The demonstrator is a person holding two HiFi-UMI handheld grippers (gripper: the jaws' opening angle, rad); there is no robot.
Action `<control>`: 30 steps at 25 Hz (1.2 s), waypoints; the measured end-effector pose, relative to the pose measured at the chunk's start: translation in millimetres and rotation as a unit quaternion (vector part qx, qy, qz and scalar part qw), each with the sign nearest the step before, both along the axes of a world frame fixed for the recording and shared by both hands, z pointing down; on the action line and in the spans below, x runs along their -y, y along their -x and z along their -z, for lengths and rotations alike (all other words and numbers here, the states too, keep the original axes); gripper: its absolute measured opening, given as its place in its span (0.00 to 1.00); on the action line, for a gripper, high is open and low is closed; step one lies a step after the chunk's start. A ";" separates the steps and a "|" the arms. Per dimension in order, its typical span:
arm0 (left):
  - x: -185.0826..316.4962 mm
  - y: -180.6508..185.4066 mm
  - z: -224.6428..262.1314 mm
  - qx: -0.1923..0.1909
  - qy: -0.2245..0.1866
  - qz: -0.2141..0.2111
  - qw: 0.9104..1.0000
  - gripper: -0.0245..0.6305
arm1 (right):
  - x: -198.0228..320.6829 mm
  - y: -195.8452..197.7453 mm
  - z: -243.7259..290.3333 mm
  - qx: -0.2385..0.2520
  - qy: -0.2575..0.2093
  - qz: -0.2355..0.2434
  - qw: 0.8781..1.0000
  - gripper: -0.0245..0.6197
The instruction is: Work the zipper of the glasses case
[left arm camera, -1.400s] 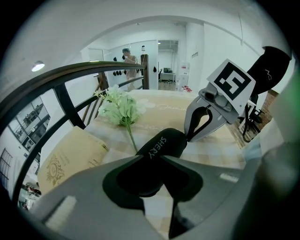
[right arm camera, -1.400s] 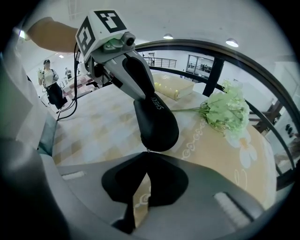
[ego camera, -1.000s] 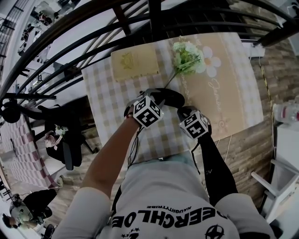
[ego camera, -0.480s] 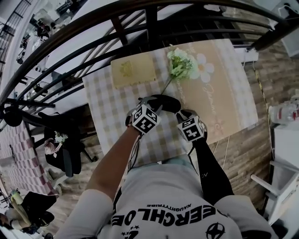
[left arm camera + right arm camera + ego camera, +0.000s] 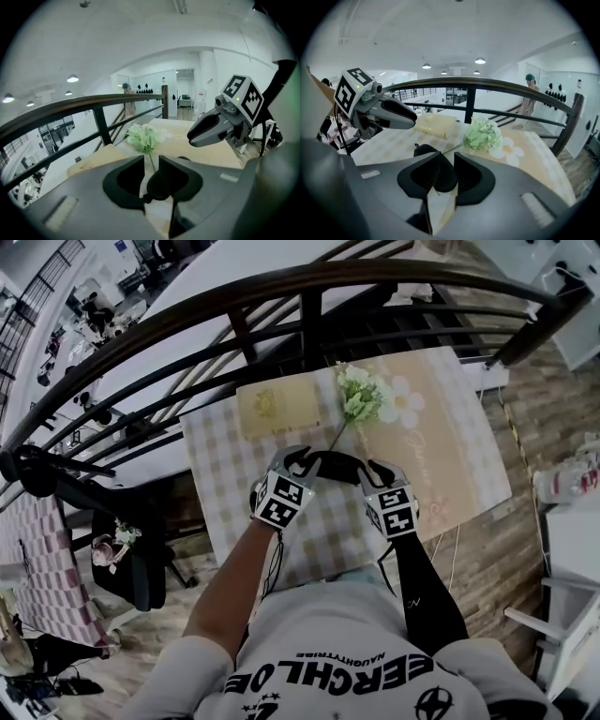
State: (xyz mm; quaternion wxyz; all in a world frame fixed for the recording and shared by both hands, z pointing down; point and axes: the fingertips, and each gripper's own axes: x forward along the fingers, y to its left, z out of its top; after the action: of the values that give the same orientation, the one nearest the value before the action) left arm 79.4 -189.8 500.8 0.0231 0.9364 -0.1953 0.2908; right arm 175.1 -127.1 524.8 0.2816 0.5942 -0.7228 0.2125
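Apparently, glasses case [image 5: 335, 465] lengthwise left-to-right.

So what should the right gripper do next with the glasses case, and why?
Probably bring the right gripper down onto the black glasses case and close there. Its jaws have just been opening and stand apart, the case showing in the gap unpinched. The left gripper sits at the case's other end; whether that one grips I can't tell.
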 end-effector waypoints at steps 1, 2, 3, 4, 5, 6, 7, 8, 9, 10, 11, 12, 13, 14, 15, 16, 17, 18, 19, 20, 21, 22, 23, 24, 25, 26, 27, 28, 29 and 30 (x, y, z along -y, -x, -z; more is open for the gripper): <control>2.4 1.2 8.8 -0.009 -0.009 0.006 1.000 0.35 | 2.5 -1.2 7.3 -0.002 -0.011 -0.002 1.000 0.22; 4.6 2.3 17.3 -0.017 -0.016 0.011 1.000 0.35 | 5.0 -2.4 15.1 -0.003 -0.023 -0.004 1.000 0.22; 6.5 4.0 25.5 -0.024 -0.022 0.017 0.999 0.35 | 7.5 -2.6 23.6 -0.004 -0.034 -0.006 0.999 0.22; 8.1 6.5 33.6 -0.032 -0.027 0.021 0.999 0.35 | 10.1 -1.6 32.6 -0.005 -0.046 -0.008 0.999 0.22; 9.2 9.7 41.7 -0.040 -0.033 0.024 0.998 0.35 | 12.6 0.2 42.0 -0.007 -0.059 -0.009 0.998 0.22; 9.7 13.3 49.9 -0.048 -0.039 0.027 0.998 0.35 | 14.9 2.5 52.0 -0.009 -0.072 -0.011 0.997 0.22; 9.5 17.2 58.3 -0.056 -0.045 0.029 0.997 0.35 | 16.6 5.0 62.3 -0.013 -0.087 -0.013 0.996 0.21; 8.9 21.3 66.9 -0.065 -0.051 0.031 0.996 0.35 | 17.6 7.1 72.2 -0.016 -0.101 -0.016 0.995 0.21; 7.9 25.2 75.6 -0.073 -0.057 0.034 0.995 0.35 | 17.9 9.0 81.3 -0.019 -0.115 -0.019 0.993 0.21; 6.7 28.7 84.2 -0.082 -0.063 0.036 0.994 0.35 | 17.3 10.7 89.5 -0.023 -0.128 -0.022 0.991 0.21; 5.3 31.9 92.2 -0.090 -0.069 0.038 0.993 0.35 | 16.2 12.7 97.2 -0.026 -0.139 -0.024 0.990 0.21; 4.0 34.9 99.4 -0.097 -0.075 0.040 0.992 0.35 | 14.5 15.2 104.8 -0.030 -0.149 -0.025 0.988 0.21; 2.8 37.9 105.6 -0.101 -0.080 0.042 0.991 0.35 | 12.2 18.0 112.2 -0.034 -0.160 -0.025 0.986 0.21; 1.9 40.6 111.1 -0.103 -0.084 0.046 0.990 0.35 | 9.4 20.4 119.2 -0.037 -0.169 -0.024 0.985 0.21; 1.0 42.6 116.4 -0.104 -0.087 0.051 0.990 0.35 | 6.4 21.8 125.9 -0.040 -0.178 -0.024 0.983 0.21; -0.1 43.5 122.4 -0.107 -0.088 0.055 0.989 0.35 | 3.6 22.0 132.4 -0.040 -0.186 -0.025 0.981 0.21; -1.4 43.4 129.0 -0.112 -0.090 0.057 0.988 0.35 | 1.5 21.2 138.9 -0.039 -0.193 -0.026 0.980 0.21; -2.7 42.9 136.1 -0.119 -0.092 0.059 0.987 0.35 | 0.3 19.8 145.3 -0.037 -0.201 -0.028 0.979 0.21; -4.2 42.3 143.1 -0.125 -0.096 0.060 0.986 0.35 | -0.1 18.1 151.5 -0.035 -0.208 -0.029 0.977 0.21; -5.9 41.6 150.1 -0.131 -0.101 0.061 0.984 0.35 | 0.2 16.2 157.6 -0.032 -0.215 -0.030 0.976 0.21; -7.5 40.6 156.8 -0.136 -0.106 0.062 0.983 0.35 | 0.7 14.3 163.4 -0.031 -0.222 -0.029 0.974 0.22; -9.2 39.1 163.2 -0.141 -0.109 0.066 0.982 0.35 | 1.1 11.9 168.1 -0.029 -0.227 -0.027 0.973 0.22; -11.1 36.7 169.2 -0.146 -0.112 0.070 0.980 0.35 | 0.7 8.8 171.5 -0.027 -0.230 -0.024 0.972 0.22; -13.8 33.9 174.4 -0.150 -0.114 0.076 0.979 0.35 | -0.6 4.9 173.2 -0.025 -0.231 -0.022 0.972 0.22; -17.4 31.1 178.5 -0.153 -0.117 0.082 0.978 0.35 | -2.8 0.5 173.8 -0.021 -0.232 -0.020 0.972 0.23; -21.4 28.7 181.4 -0.156 -0.119 0.088 0.977 0.35 | -5.3 -3.7 173.7 -0.017 -0.232 -0.018 0.972 0.23; -24.9 27.0 183.0 -0.158 -0.122 0.094 0.975 0.35 | -7.7 -7.0 173.4 -0.014 -0.232 -0.014 0.972 0.23; -27.6 25.9 183.3 -0.157 -0.124 0.100 0.975 0.35 | -9.8 -9.7 172.9 -0.013 -0.233 -0.009 0.972 0.23; -29.3 24.9 182.6 -0.154 -0.125 0.107 0.974 0.35 | -11.6 -12.4 172.2 -0.014 -0.233 -0.004 0.972 0.23; -30.7 23.4 181.5 -0.153 -0.124 0.113 0.974 0.35 | -13.0 -16.0 171.9 -0.014 -0.234 -0.001 0.972 0.25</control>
State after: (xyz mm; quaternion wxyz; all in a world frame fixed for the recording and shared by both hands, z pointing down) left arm 55.9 -159.2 319.3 -0.0306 0.9371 -0.3286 0.1136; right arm 191.1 -114.1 352.9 0.1443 0.6475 -0.7477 0.0295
